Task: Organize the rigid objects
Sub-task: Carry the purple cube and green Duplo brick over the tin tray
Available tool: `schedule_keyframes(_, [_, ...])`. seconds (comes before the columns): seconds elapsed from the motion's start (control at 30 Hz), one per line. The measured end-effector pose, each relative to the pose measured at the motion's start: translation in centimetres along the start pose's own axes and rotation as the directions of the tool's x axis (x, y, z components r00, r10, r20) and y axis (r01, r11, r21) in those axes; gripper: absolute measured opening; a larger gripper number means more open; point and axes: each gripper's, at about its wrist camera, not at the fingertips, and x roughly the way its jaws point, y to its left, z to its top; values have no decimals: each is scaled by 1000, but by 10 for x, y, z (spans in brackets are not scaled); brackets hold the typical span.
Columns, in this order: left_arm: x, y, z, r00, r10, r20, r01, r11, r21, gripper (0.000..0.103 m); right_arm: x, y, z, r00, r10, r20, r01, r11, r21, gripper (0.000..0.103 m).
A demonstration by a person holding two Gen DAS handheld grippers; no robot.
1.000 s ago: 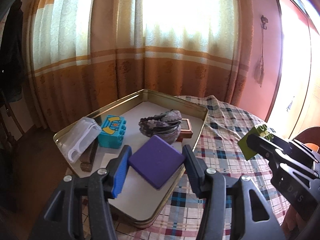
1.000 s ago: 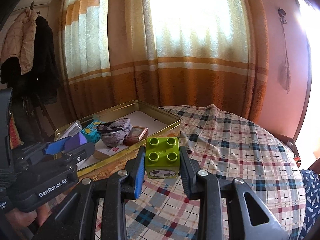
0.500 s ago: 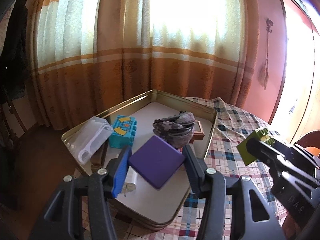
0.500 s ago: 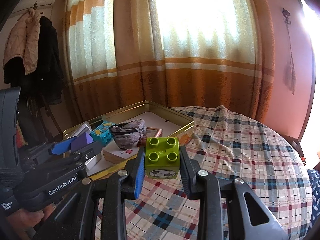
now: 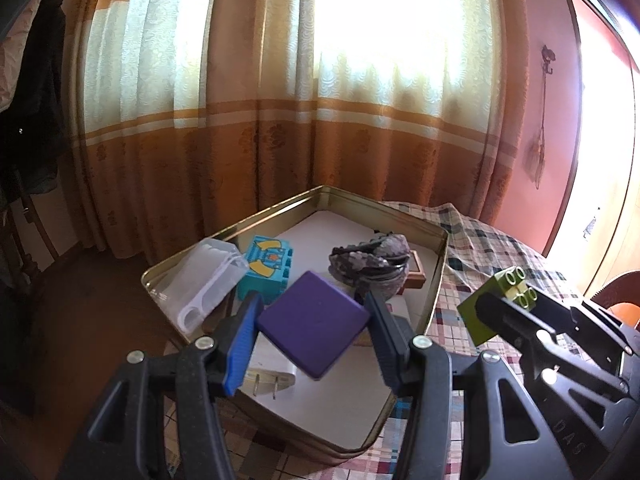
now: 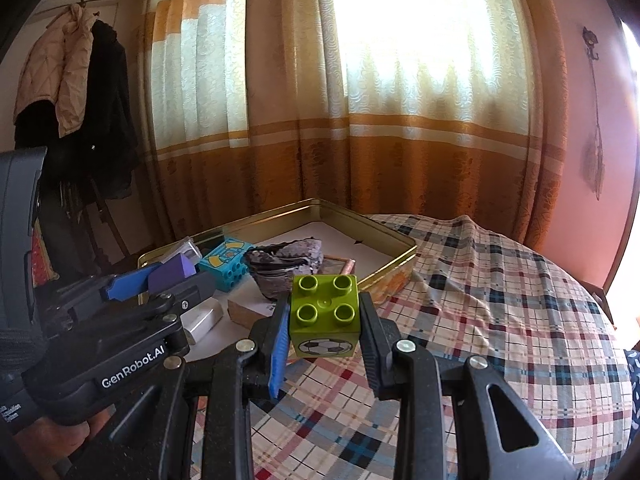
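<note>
Purple tile first: it's pinched corner to corner in the left claw, hanging over the near part of the tin, flat face up and tipped a bit toward the camera. It's square, so no real long axis, just a diagonal running between the pads. Looks stiff and light, probably smooth, and a corner grip like that could let it swivel, so I'd guess holding it by opposite flat edges would be safer.

Green brick is clamped in the right claw by its two side faces, studs up, football picture facing the camera. It's held above the plaid tabletop, just beside the tin. Hard plastic, light, boxy, should sit flat wherever it lands.

Already in the tin: a teal brick, a clear case, a grey rock-like lump, a white plug and a small wooden frame.
</note>
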Motion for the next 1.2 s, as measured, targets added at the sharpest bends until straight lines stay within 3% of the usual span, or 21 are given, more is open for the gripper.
schedule_keyframes(0.77, [9,21,15,999,44,-26,-44,999,-1,52,26,10,38,1000,31,-6,-31,999,-28,34])
schedule_keyframes(1.2, [30,36,30,994,81,-78,-80,997,17,52,55,11,59,995,71,-70,-73,997,-21,34])
